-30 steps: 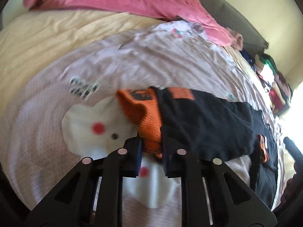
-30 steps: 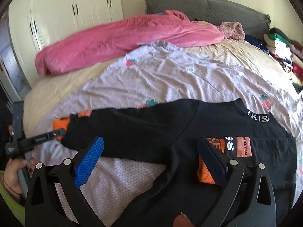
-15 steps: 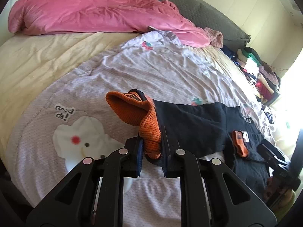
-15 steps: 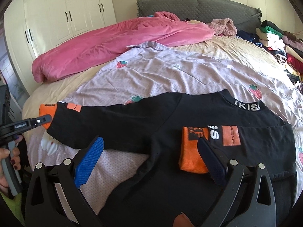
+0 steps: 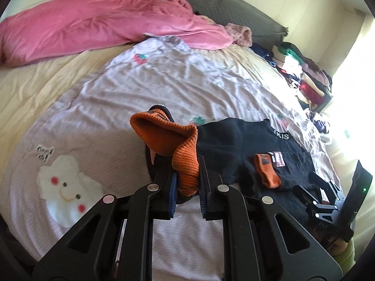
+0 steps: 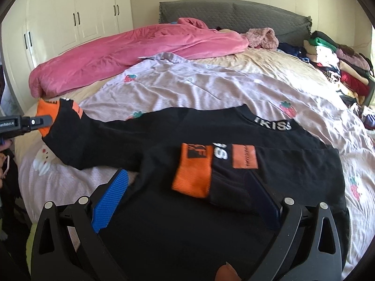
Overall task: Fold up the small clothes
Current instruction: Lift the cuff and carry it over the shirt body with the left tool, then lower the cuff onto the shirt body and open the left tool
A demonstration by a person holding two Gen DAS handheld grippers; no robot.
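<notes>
A small black sweater (image 6: pixel 182 140) with orange cuffs lies on the lilac blanket (image 6: pixel 211 86). My left gripper (image 5: pixel 187 182) is shut on the orange cuff (image 5: pixel 185 164) of one sleeve and holds it lifted and stretched out to the left; in the right wrist view that cuff (image 6: pixel 48 111) sits in the left gripper's tips (image 6: pixel 35 121). The other sleeve is folded across the chest, its orange cuff (image 6: pixel 193 175) lying flat. My right gripper (image 6: pixel 189 194) is open, low over the sweater's lower part, with its jaws either side of that cuff.
A pink duvet (image 6: pixel 131 51) lies along the far side of the bed by the grey headboard (image 6: pixel 234 14). A pile of folded clothes (image 6: pixel 337 63) stands at the far right. White wardrobes (image 6: pixel 70 16) line the left wall. The blanket has a white cartoon patch (image 5: pixel 65 182).
My left gripper has lifted the sleeve cuff and pulled it outward and up, stretching the sleeve. The right gripper has stayed open and drawn back a little; the folded cuff now lies further between its jaws.
</notes>
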